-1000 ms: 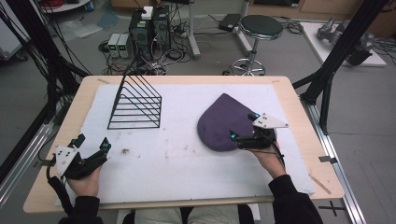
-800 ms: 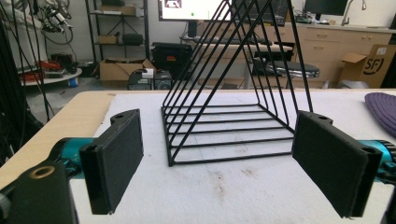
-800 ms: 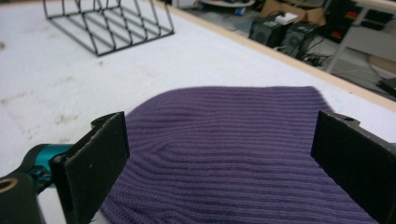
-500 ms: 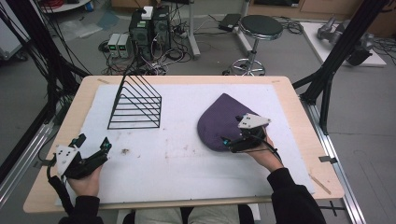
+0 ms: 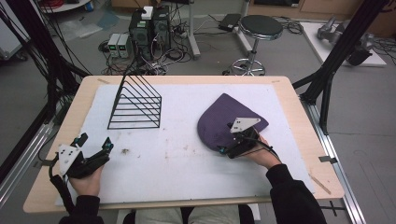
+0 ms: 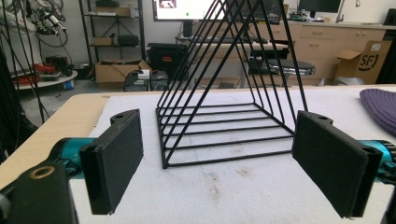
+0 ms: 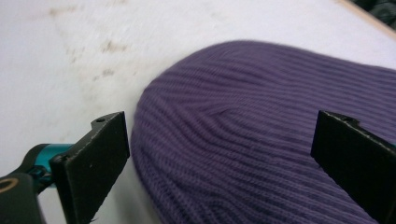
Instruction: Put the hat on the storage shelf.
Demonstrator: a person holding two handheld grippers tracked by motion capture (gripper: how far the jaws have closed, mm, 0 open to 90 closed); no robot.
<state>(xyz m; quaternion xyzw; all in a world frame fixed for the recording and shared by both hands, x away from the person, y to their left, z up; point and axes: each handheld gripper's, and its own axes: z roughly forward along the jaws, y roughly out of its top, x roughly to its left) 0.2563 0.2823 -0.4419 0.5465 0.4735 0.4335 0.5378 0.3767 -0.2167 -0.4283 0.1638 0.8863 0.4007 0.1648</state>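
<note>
So far the hat [image 5: 224,119] lies flat and ungrasped on the white mat [image 5: 187,168], right of the table's middle, its rounded crown toward the person's side. The right gripper [image 5: 235,144] hangs at that near edge with its jaws spread wide; in the right gripper view the purple knit [image 7: 261,140] lies between them, one jaw over bare mat beside the edge and the other above the fabric. Whether either pad touches the knit cannot be told. Nothing is pinched yet, so the pick-up looks to be just at its start: the approach seems made, while the closing and lifting are left.

Well apart, toward the far left of the mat, stands the wire rack [image 5: 136,105], upright and empty. If the hat is meant for it, the whole carry and placing remain undone.

The left gripper [image 5: 93,147] rests at the near left corner, released, its jaws wide apart and holding nothing; its own view looks straight at the rack [image 6: 224,93], with the hat's edge [image 6: 380,107] at the far right.
</note>
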